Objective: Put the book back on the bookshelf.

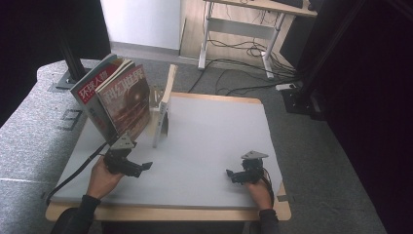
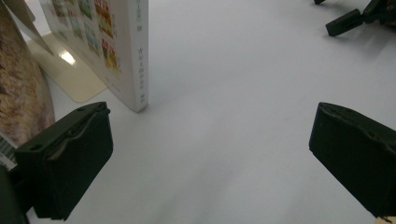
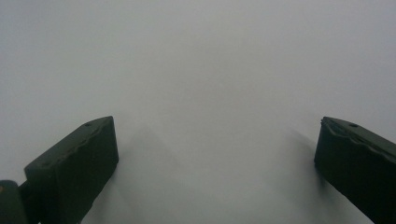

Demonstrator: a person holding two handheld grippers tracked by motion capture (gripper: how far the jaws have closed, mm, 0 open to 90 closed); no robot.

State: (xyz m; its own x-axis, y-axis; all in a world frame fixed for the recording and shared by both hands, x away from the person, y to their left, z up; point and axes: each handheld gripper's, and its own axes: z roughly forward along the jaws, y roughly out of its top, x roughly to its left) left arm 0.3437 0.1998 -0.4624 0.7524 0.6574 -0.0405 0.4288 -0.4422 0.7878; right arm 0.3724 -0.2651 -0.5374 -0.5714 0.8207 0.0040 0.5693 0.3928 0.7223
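Magazines lean at the far left of the surface, next to a bookend with one thin book standing upright by it. The left hand-held gripper is released and empty, near them. The right hand-held gripper is also released, resting well apart. Judging from this, nothing is grasped yet, so the work remains ahead.

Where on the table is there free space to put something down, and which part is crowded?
The table is bare from the upright white book to its right edge, and between the left claw and the right claw. The far-left corner is crowded: two leaning magazines, the bookend and the white book stand close together.
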